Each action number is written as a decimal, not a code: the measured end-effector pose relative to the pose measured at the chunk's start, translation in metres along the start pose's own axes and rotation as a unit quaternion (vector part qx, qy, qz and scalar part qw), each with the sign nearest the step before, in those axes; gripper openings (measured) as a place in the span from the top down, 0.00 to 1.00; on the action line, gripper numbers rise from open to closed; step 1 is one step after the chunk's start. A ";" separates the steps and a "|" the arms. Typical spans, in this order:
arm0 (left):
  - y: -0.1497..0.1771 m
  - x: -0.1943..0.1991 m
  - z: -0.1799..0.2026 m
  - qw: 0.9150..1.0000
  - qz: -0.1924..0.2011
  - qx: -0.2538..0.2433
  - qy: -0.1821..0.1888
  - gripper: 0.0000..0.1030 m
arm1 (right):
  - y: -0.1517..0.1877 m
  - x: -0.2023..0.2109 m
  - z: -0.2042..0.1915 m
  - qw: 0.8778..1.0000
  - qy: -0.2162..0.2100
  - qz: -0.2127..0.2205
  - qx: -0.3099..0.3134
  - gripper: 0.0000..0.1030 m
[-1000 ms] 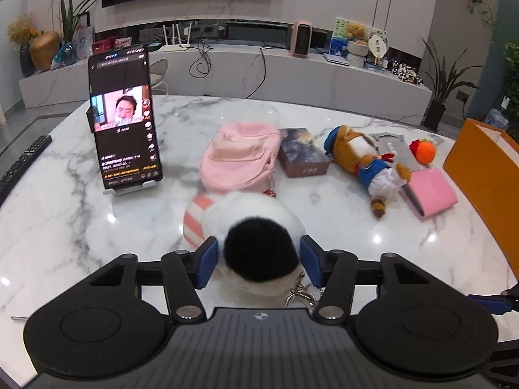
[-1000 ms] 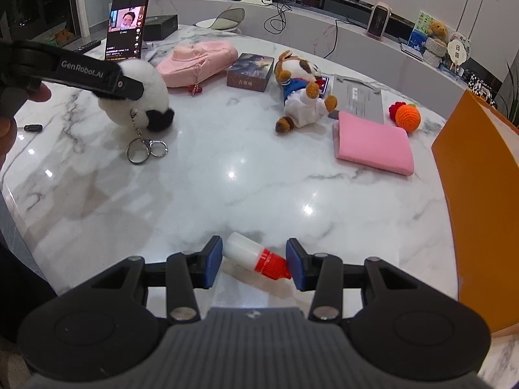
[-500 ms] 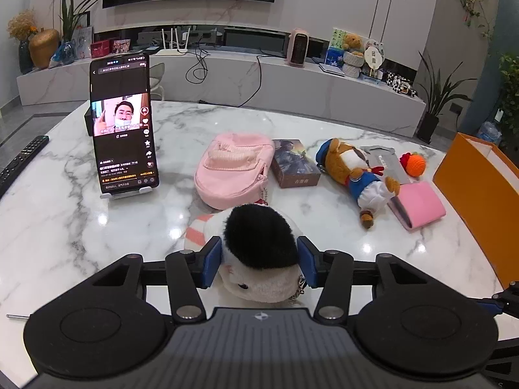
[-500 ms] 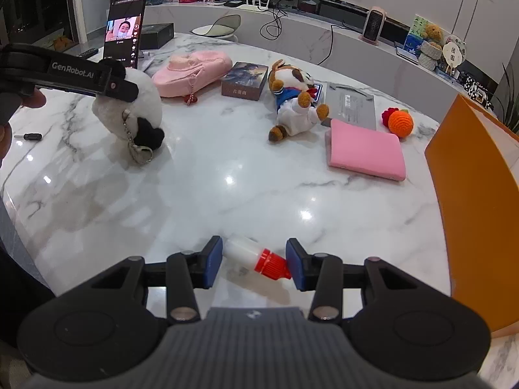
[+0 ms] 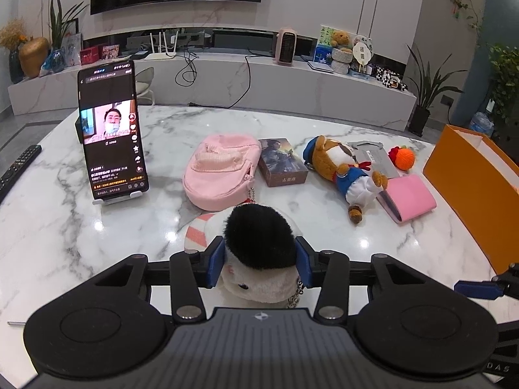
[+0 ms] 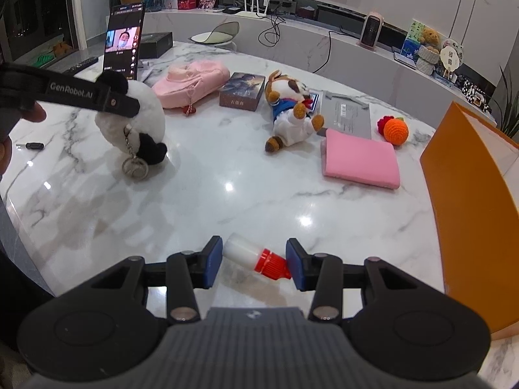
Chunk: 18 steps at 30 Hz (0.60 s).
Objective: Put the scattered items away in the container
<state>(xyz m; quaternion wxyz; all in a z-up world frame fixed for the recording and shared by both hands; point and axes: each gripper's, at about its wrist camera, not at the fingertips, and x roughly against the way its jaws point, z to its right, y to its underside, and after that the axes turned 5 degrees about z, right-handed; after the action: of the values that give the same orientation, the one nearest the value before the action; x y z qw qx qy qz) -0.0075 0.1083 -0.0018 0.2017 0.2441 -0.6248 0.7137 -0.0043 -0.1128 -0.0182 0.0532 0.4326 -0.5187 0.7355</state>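
Observation:
My left gripper [image 5: 259, 262] is shut on a white and black plush keychain [image 5: 259, 259] and holds it above the marble table [image 5: 65, 227]; it also shows in the right wrist view [image 6: 136, 120], its key ring hanging. My right gripper [image 6: 254, 264] is shut on a small white bottle with a red cap [image 6: 256, 256], held sideways low over the table. The orange container [image 6: 473, 201] stands at the right edge, also in the left wrist view [image 5: 476, 191].
On the table lie a pink pouch [image 5: 220, 175], a dark box [image 5: 282, 165], a plush duck toy [image 5: 347, 171], a pink wallet [image 5: 405, 197], an orange knitted ball [image 5: 405, 159], a grey packet [image 6: 347, 116]. A phone on a stand [image 5: 110, 133] stands left.
My left gripper has lifted the plush keychain off the table and raised it. My right gripper has risen slightly with the bottle still in it.

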 end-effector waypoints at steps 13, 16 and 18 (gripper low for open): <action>-0.012 0.003 0.024 1.000 0.003 -0.018 0.007 0.49 | -0.013 0.022 0.020 0.999 0.009 0.028 -0.013 0.55; -0.018 0.003 0.036 1.000 0.007 -0.027 0.012 0.49 | -0.017 0.028 0.030 0.999 0.015 0.037 -0.019 0.55; -0.024 0.003 0.046 0.999 0.011 -0.034 0.016 0.49 | -0.019 0.032 0.038 0.999 0.021 0.042 -0.024 0.55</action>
<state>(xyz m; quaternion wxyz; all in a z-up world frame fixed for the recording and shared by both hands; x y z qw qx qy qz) 0.0089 0.0662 0.0233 0.2124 0.2187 -0.6475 0.6984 0.0086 -0.1468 0.0212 0.0430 0.3936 -0.5530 0.7330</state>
